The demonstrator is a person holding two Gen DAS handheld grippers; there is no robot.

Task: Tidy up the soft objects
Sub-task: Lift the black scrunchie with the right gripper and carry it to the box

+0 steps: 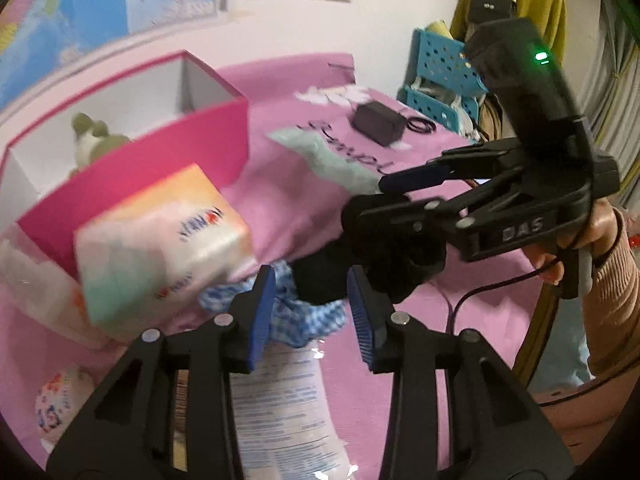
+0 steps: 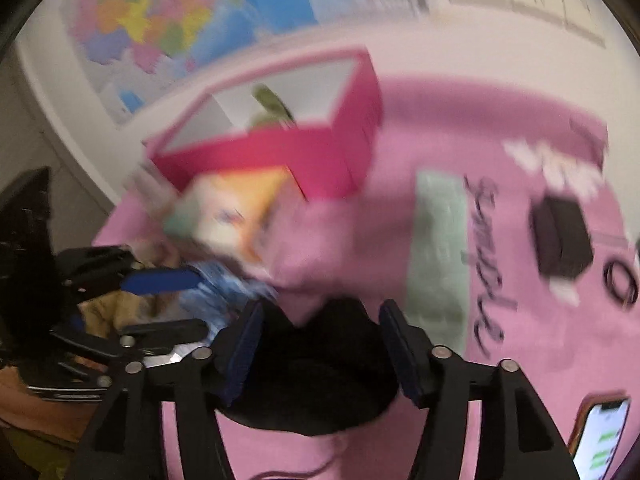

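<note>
Starting at the far left of the left wrist view, a small white ball (image 1: 60,404) with coloured print lies on the pink cloth (image 1: 304,200) that covers the table. Above it stands an open pink box (image 1: 208,140) with white inner walls, and a grey-green plush toy (image 1: 94,136) sits inside. A tissue pack (image 1: 160,240) in orange, white and mint leans tilted against the box's front wall, blurred.

Next comes the left gripper (image 1: 312,312), pointing down at the cloth. Its blue pads stand apart, one on each side of a blue checked cloth (image 1: 308,320); whether they press it I cannot tell. A printed plastic packet (image 1: 280,408) lies under the fingers.

Just beyond the checked cloth sits a black soft item (image 2: 316,368), bunched on the pink cloth. The right gripper (image 2: 320,352) hangs over it with fingers spread wide, the black item between them but not pinched; the right wrist view is heavily blurred.

Further right, a mint towel (image 1: 332,160) lies flat, then a black power adapter (image 1: 378,122) with its coiled cable. At the lower right edge of the right wrist view a phone (image 2: 604,436) shows a lit screen.
</note>
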